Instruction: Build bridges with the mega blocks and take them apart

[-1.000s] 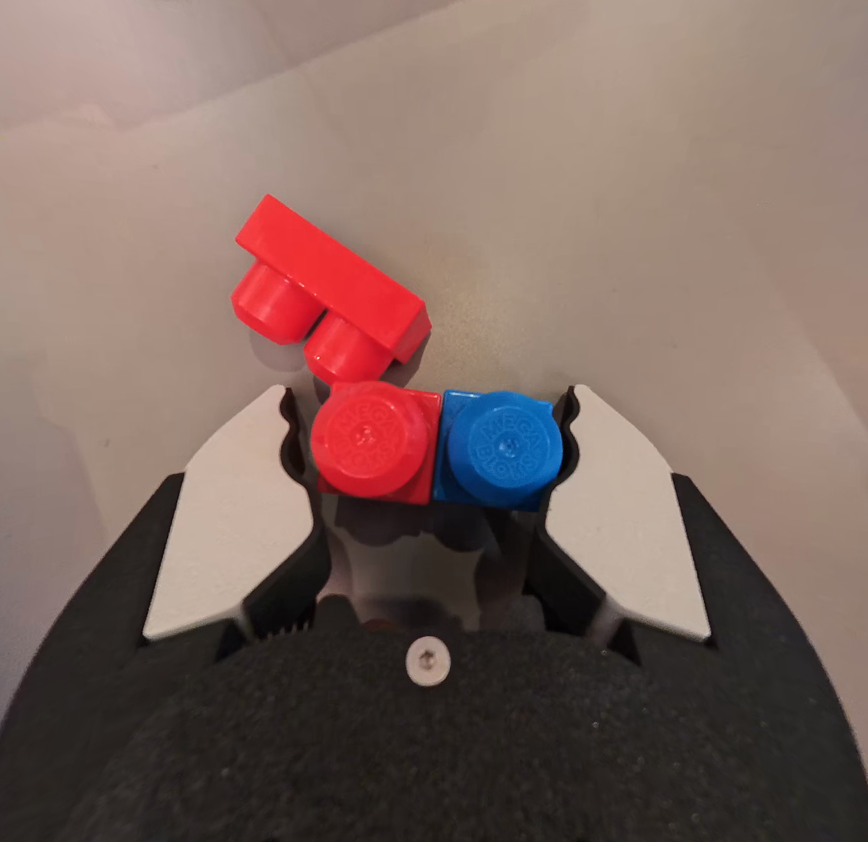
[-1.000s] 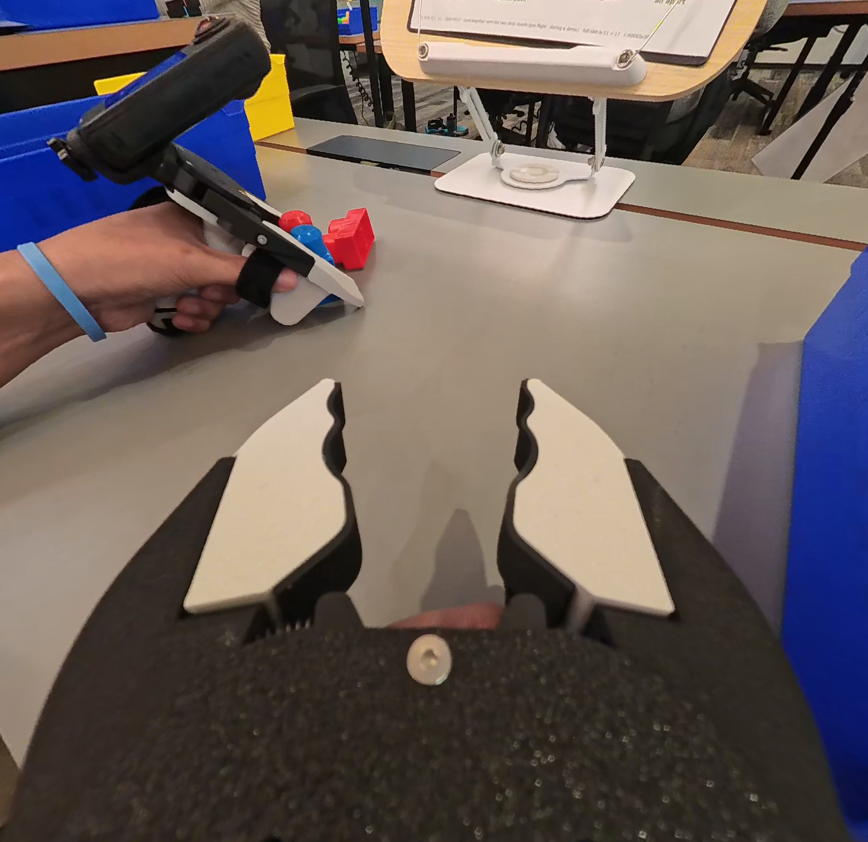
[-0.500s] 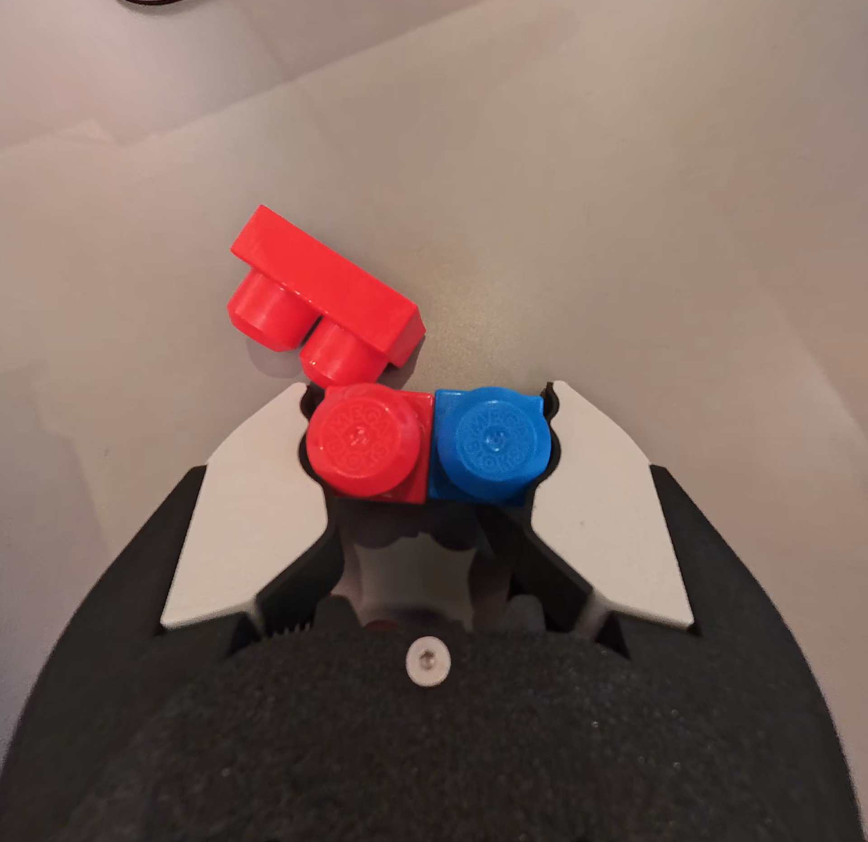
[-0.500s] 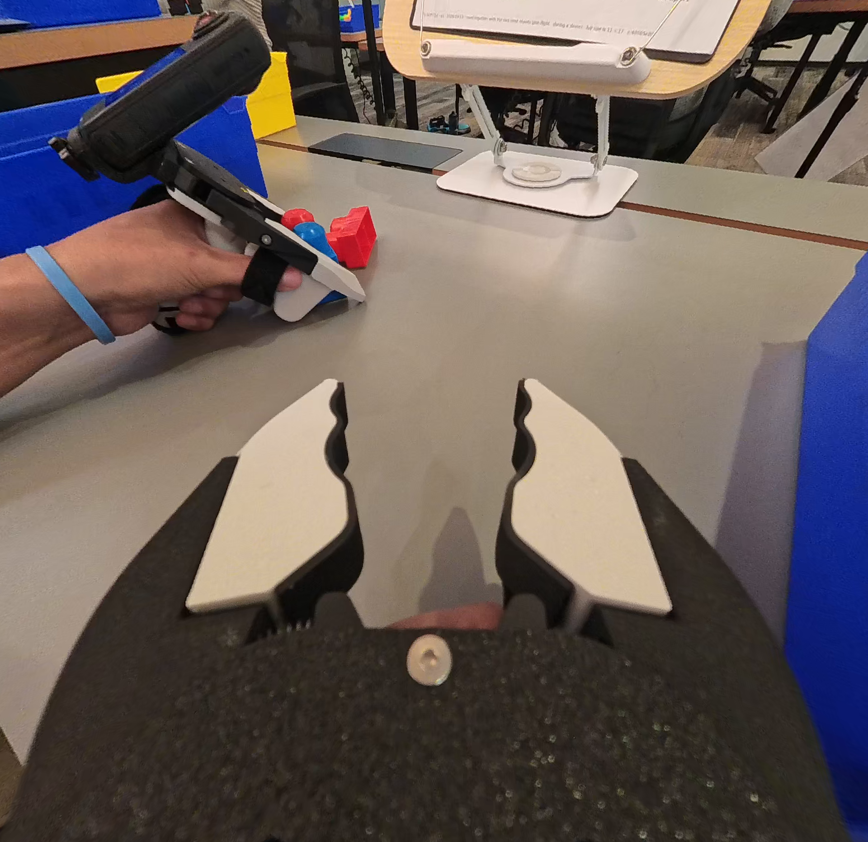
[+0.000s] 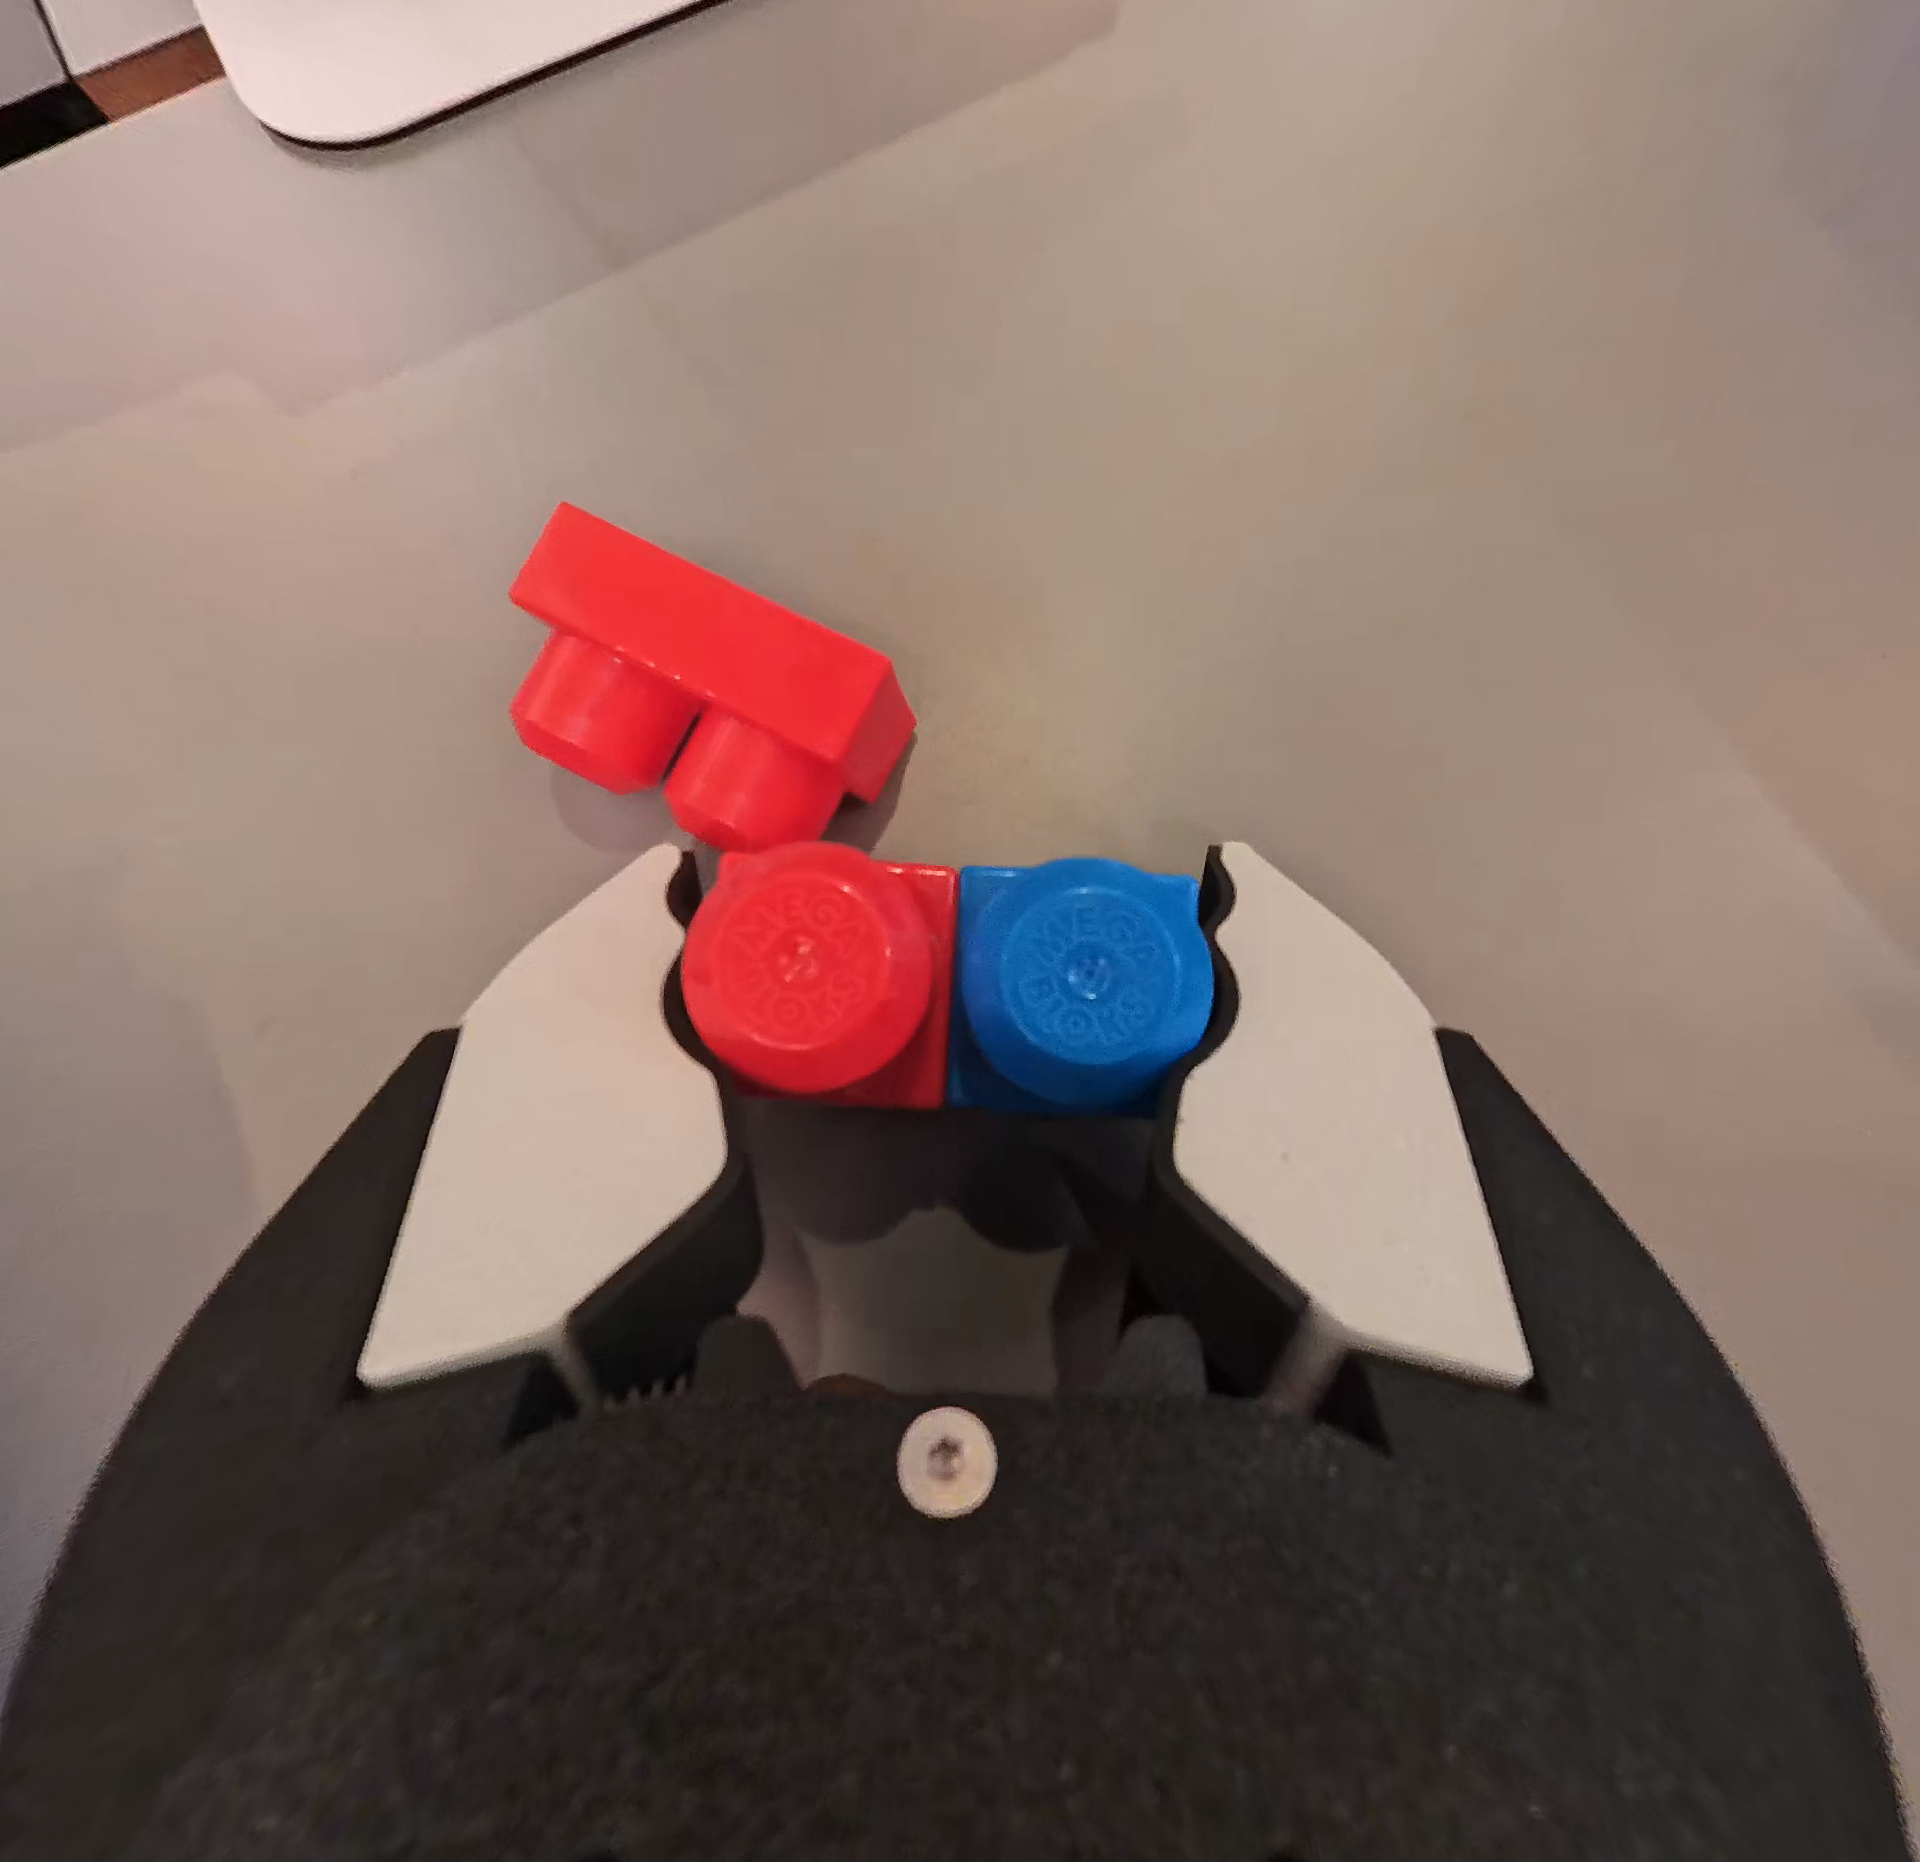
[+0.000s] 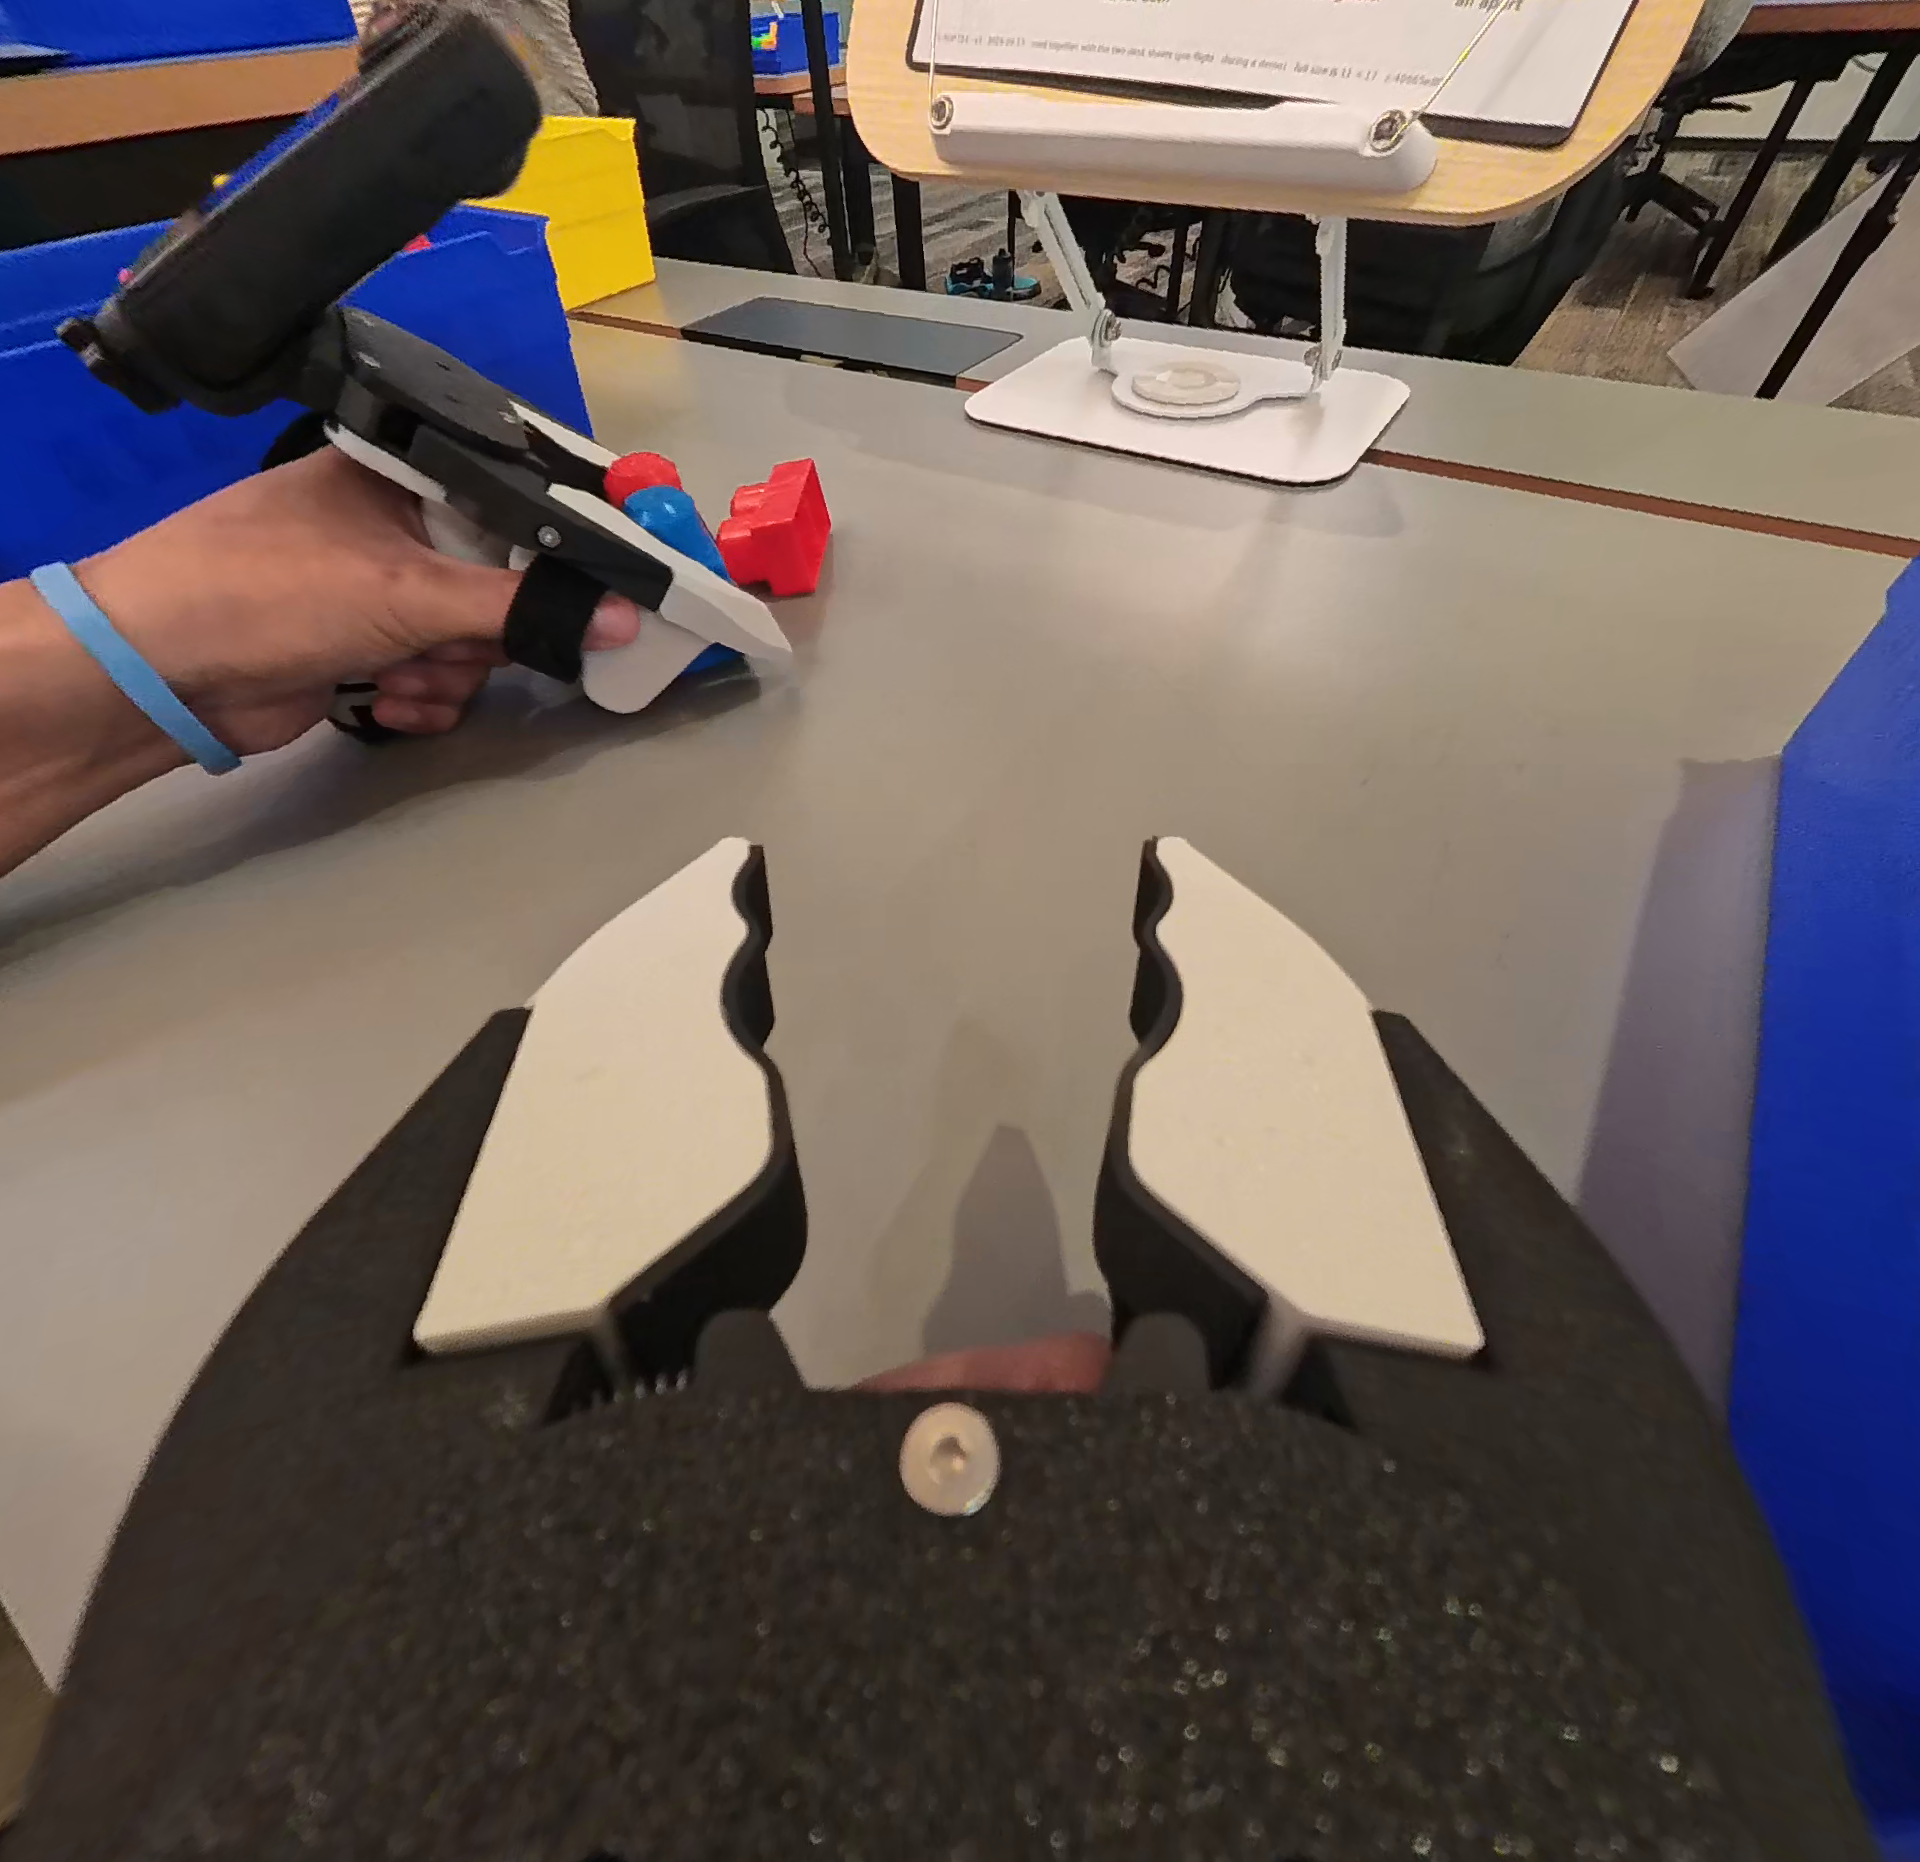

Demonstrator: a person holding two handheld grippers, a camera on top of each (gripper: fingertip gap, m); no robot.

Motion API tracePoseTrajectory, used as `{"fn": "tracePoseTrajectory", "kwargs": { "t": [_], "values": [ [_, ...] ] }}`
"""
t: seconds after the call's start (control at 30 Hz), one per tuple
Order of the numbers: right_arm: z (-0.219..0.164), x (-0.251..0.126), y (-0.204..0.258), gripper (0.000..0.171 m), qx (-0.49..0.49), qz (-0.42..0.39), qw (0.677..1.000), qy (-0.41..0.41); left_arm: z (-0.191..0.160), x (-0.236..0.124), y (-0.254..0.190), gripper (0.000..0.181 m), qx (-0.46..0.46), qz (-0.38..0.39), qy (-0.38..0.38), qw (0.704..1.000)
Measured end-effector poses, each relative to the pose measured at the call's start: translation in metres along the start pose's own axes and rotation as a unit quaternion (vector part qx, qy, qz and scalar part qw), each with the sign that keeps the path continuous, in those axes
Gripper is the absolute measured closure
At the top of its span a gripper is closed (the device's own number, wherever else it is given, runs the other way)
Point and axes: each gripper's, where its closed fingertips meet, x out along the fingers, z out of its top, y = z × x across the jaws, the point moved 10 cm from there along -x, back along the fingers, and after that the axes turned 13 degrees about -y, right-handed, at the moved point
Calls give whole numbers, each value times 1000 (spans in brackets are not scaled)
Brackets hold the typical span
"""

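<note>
In the left wrist view my left gripper [image 5: 945,867] is shut on two one-stud blocks standing side by side on the grey table: a red block [image 5: 805,965] against the left finger and a blue block [image 5: 1086,965] against the right finger. A red two-stud block [image 5: 717,659] lies on its side just beyond them, its studs touching the red block. The right wrist view shows the same left gripper [image 6: 727,607], blue block [image 6: 665,524] and red two-stud block [image 6: 779,529] at far left. My right gripper [image 6: 951,856] is open and empty above the table.
A white stand base [image 6: 1195,410] holding an instruction board [image 6: 1247,46] stands at the table's back; the base also shows in the left wrist view [image 5: 468,36]. A blue bin [image 6: 1849,1085] is close on the right, another blue bin [image 6: 62,441] and a yellow bin [image 6: 587,202] at back left.
My left gripper's fingers have closed in from either side until they touch the red and blue blocks. The right gripper has hardly moved.
</note>
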Motion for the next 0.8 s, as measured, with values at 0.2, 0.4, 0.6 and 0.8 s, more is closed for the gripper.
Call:
{"fn": "tracePoseTrajectory", "kwargs": {
  "t": [0.2, 0.4, 0.6, 0.8],
  "values": [
    [0, 1, 2, 104, -2, 3, 1000, 0, 3, -26, -3, 92, 32, -6, -33, 999],
    [1, 3, 9, 104, -8, 11, 1000, 2, -2, -80, -10, 92, 95, -40, -82, 991],
    [-1, 7, 17, 104, -16, 18, 1000, 8, -19, -122, -15, 92, 89, -69, -99, 989],
    [0, 12, 28, 104, -31, 27, 999, 13, -30, -133, -16, 92, 82, -75, -96, 989]
  ]
}}
